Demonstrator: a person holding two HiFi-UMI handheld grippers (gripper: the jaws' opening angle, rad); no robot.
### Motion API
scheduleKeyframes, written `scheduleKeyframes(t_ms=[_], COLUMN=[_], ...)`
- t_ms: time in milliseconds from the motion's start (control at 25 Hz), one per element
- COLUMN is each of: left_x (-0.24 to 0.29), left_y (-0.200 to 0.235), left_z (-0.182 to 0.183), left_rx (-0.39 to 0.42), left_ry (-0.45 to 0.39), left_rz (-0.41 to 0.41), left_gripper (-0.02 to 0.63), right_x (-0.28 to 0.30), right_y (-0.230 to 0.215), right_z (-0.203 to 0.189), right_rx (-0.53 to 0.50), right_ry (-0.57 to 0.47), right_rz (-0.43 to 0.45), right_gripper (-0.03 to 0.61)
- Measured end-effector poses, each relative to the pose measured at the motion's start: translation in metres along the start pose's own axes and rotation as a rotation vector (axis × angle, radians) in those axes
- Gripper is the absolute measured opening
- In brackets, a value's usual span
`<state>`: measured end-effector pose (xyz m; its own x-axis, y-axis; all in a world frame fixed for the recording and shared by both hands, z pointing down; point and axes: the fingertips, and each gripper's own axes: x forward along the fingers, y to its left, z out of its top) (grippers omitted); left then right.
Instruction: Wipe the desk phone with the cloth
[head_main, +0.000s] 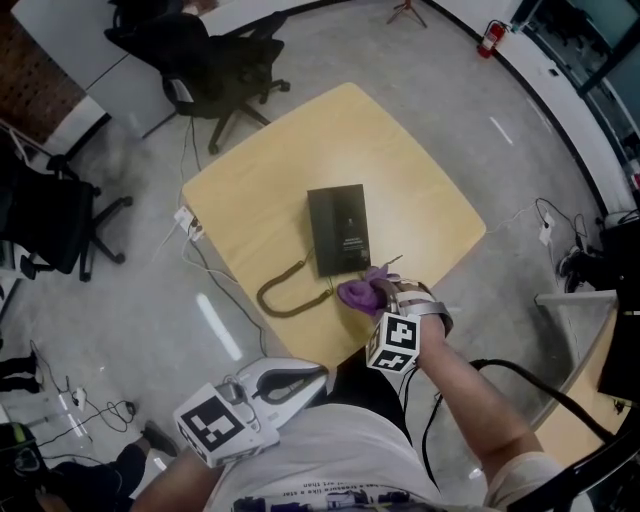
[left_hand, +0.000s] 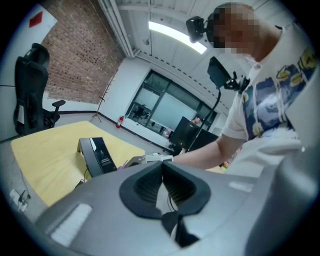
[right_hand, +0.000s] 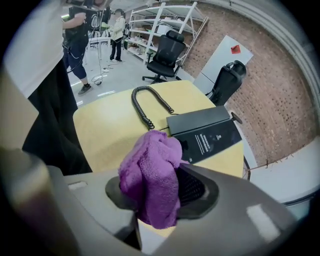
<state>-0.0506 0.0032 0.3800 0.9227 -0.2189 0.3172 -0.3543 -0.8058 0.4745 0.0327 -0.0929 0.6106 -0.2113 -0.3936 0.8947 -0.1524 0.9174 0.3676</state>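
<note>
A black desk phone lies flat in the middle of the yellow table, its coiled cord looping toward the near edge. My right gripper is shut on a purple cloth just off the phone's near right corner, over the table's near edge. In the right gripper view the cloth bulges out between the jaws, with the phone just beyond it. My left gripper hangs low beside my body, off the table, jaws closed with nothing in them. From there the phone is visible too.
Black office chairs stand on the grey floor behind the table, another chair at left. Cables and a power strip lie on the floor by the table's left edge. A second desk stands at right.
</note>
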Motion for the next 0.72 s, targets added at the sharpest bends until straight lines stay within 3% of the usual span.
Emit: scheduleKeyframes(t_ms=[280, 720], left_x=[-0.011, -0.004], left_y=[-0.004, 0.004], left_z=[-0.006, -0.014], left_rx=[0.011, 0.031], left_ry=[-0.001, 0.009], left_rz=[0.024, 0.036], left_gripper=[0.003, 0.003], right_x=[0.024, 0.021], right_y=[-0.009, -0.026], right_z=[-0.009, -0.041], right_rx=[0.031, 0.165], right_ry=[0.091, 0.116], right_rz=[-0.059, -0.096], right_gripper=[0.152, 0.152])
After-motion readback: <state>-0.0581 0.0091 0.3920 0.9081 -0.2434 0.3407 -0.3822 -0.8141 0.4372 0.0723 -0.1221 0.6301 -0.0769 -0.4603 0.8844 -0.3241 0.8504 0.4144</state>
